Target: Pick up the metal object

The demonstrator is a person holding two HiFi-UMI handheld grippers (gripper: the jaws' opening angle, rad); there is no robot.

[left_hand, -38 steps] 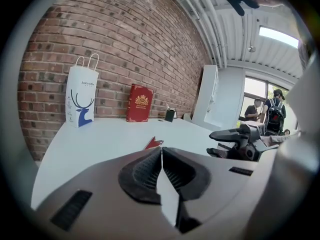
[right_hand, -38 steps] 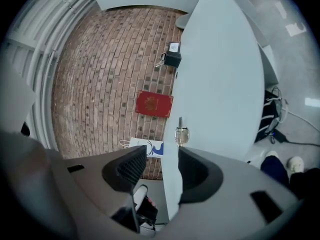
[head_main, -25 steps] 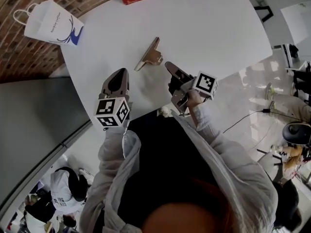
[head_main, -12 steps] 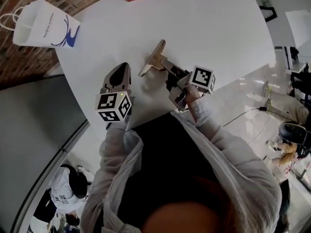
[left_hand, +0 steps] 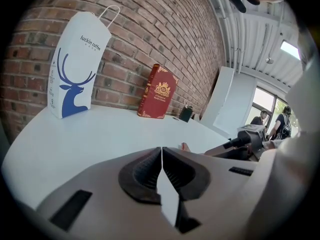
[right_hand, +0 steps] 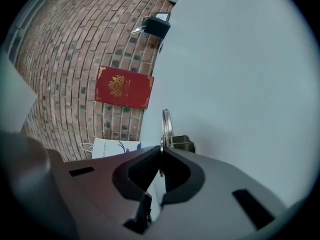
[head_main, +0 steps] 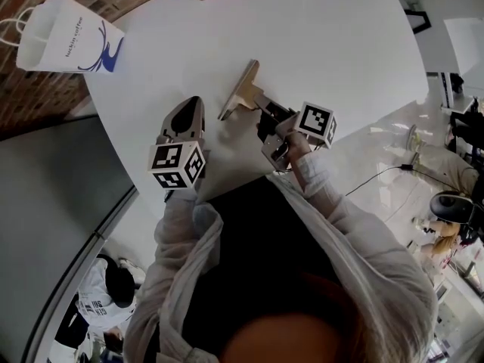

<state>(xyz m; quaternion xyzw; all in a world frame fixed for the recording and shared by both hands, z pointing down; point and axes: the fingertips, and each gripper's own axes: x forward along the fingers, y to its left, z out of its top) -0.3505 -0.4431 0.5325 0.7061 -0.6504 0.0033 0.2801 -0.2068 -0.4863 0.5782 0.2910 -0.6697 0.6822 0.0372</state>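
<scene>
Metal object [head_main: 242, 91]: lay on the white table [head_main: 340, 44], thin plate edge toward the right gripper [head_main: 262, 108].
Right gripper: jaws had just closed, pinching that thin edge, apparently ready for lifting.
Left gripper [head_main: 187, 113]: jaws together, empty, held aside, clear of the grasp.

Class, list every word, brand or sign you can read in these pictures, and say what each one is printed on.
"luckin coffee": on the white paper bag with a blue deer.
Smaller line beneath it: too small to read.
Gold lettering on the red book: too blurred to read.
Black-and-white marker cubes: patterns only, no words.
Brass-coloured metal object: no print visible.
</scene>
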